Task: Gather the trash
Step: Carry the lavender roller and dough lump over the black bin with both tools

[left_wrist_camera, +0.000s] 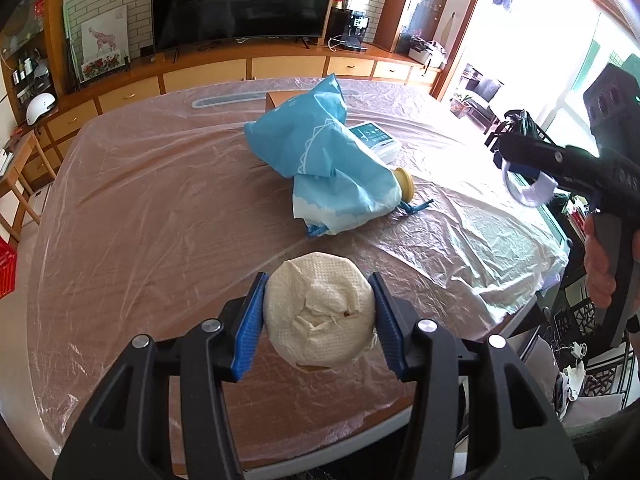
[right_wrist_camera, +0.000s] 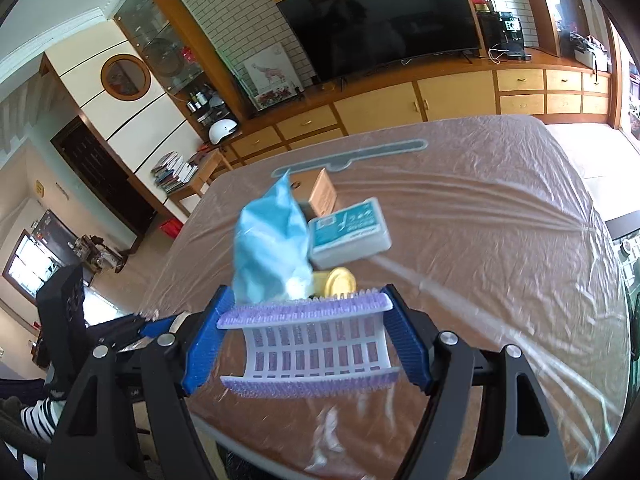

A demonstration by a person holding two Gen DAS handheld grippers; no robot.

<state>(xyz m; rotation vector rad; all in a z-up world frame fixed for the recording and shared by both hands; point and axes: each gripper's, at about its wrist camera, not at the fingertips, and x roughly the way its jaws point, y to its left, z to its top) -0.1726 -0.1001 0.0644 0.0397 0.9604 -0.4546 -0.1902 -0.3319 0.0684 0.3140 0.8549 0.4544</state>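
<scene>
In the left wrist view my left gripper (left_wrist_camera: 319, 312) is shut on a crumpled ball of white paper towel (left_wrist_camera: 320, 312), held just above the plastic-covered table (left_wrist_camera: 140, 220). Beyond it lies a blue and white plastic bag (left_wrist_camera: 320, 164) with a yellow lid (left_wrist_camera: 404, 184) poking out at its right side. My right gripper (right_wrist_camera: 306, 340) is shut on a white and purple curved plastic grid piece (right_wrist_camera: 312, 344); from the left wrist view that piece (left_wrist_camera: 528, 192) hangs at the right edge, off the table. In the right wrist view the bag (right_wrist_camera: 272, 256) stands just ahead of the fingers.
A teal and white box (right_wrist_camera: 350, 232) and a brown cardboard box (right_wrist_camera: 322, 194) lie behind the bag. Wooden cabinets with a large dark television (left_wrist_camera: 244, 0) run along the far wall. A person's hand (left_wrist_camera: 598, 268) grips the right tool's handle.
</scene>
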